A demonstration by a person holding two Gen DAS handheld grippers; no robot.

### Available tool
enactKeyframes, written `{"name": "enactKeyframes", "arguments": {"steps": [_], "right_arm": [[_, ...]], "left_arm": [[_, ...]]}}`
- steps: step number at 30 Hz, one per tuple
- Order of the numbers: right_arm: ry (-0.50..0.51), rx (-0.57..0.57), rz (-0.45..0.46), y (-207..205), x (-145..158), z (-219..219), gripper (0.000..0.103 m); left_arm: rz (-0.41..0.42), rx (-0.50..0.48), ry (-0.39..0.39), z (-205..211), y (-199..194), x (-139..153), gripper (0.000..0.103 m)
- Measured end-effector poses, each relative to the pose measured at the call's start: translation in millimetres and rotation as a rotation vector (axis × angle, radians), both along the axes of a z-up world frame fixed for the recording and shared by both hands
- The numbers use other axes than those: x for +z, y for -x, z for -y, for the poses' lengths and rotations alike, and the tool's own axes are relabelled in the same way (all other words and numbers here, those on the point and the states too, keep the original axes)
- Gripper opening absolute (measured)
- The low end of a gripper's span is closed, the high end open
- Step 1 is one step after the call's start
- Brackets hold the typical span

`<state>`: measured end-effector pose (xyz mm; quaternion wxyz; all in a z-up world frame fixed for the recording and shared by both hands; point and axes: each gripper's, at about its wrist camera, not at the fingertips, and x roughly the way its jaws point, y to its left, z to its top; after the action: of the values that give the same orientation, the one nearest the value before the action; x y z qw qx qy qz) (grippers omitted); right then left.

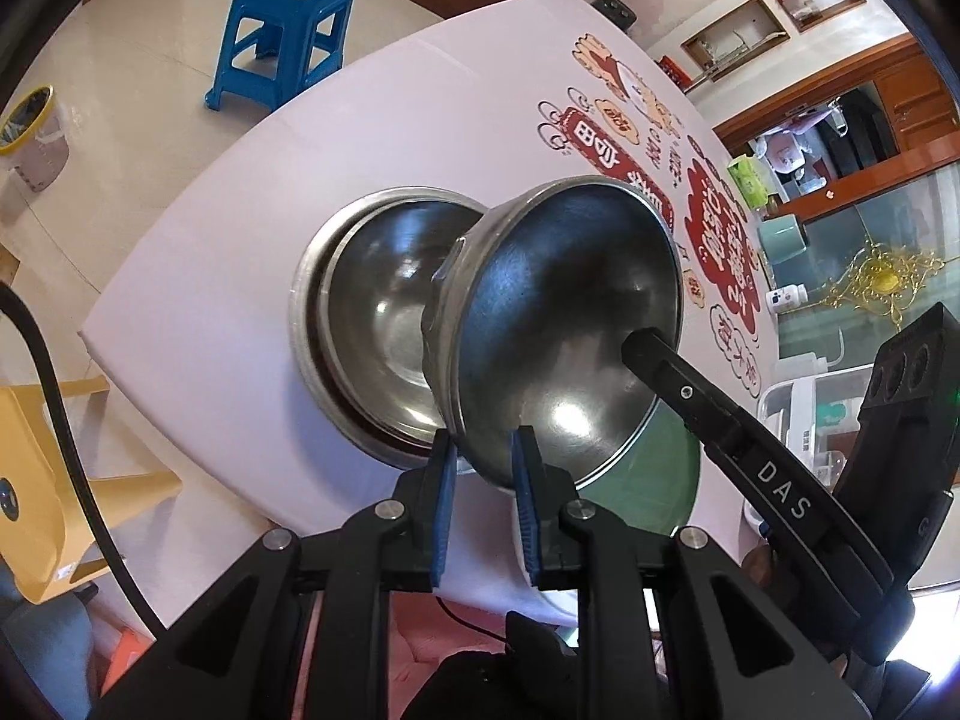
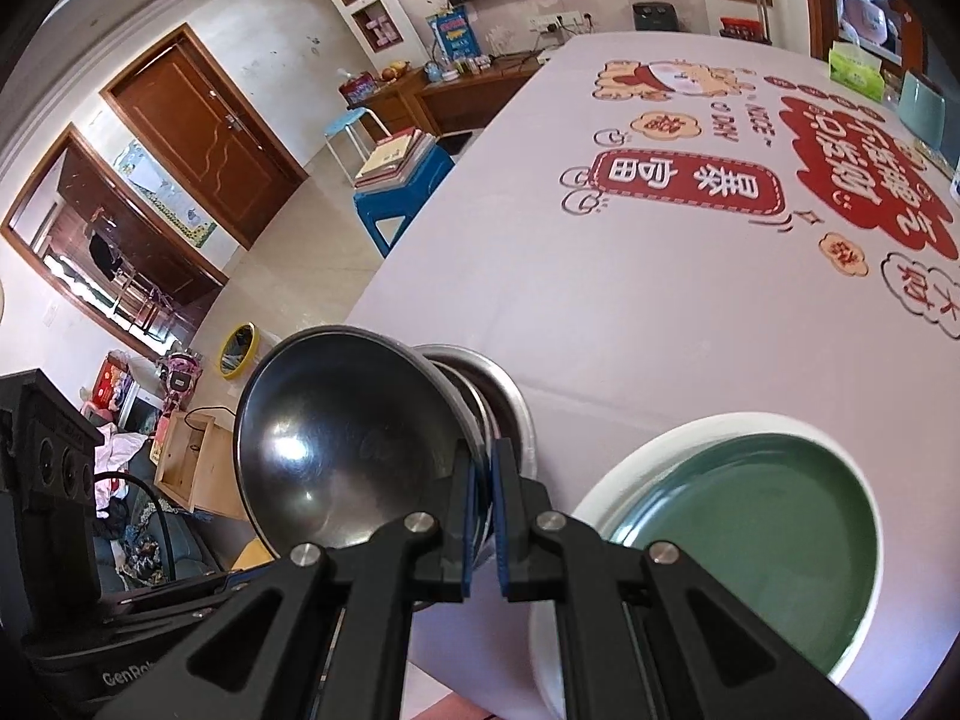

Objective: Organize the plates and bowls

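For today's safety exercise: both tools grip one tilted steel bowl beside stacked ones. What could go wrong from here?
1. The steel bowl is pinched only at its rim by the left tool and right tool; it may slip.
2. Tilted, it could knock the stacked bowls.
3. It might strike the green plate.

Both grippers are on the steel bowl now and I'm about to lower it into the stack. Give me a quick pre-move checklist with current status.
1. Left gripper pinching the steel bowl rim: ok.
2. Right gripper shut on the opposite rim: ok.
3. Bowl level: not ok, tilted steeply.
4. Stacked steel bowls on the table open and unobstructed: ok.
5. Bowl centred over the stack: not ok, offset toward the green plate.
6. Clearance from the green plate: cannot tell.
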<state>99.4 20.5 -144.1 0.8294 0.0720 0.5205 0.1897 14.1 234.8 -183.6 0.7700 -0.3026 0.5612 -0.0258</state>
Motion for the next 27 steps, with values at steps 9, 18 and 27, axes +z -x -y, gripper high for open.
{"name": "enactKeyframes", "arguments": {"steps": [9, 18, 27], "right_arm": [[0.023, -0.098, -0.05, -1.9, -18.1, -14.0, 0.009], [0.01, -0.215, -0.053, -1.8, -24.4, -8.6, 0.013], [-0.087, -0.299, -0.11, -1.1, -31.8, 5.9, 0.014]], "left_arm": [[-0.053, -0.079, -0.01, -23.7, -14.4, -18.5, 0.018], [-0.096, -0.121, -0.048, -44.7, -20.9, -33.8, 0.017], [-0.061, -0.134, -0.072, -59.2, -23.0, -29.4, 0.018]]}}
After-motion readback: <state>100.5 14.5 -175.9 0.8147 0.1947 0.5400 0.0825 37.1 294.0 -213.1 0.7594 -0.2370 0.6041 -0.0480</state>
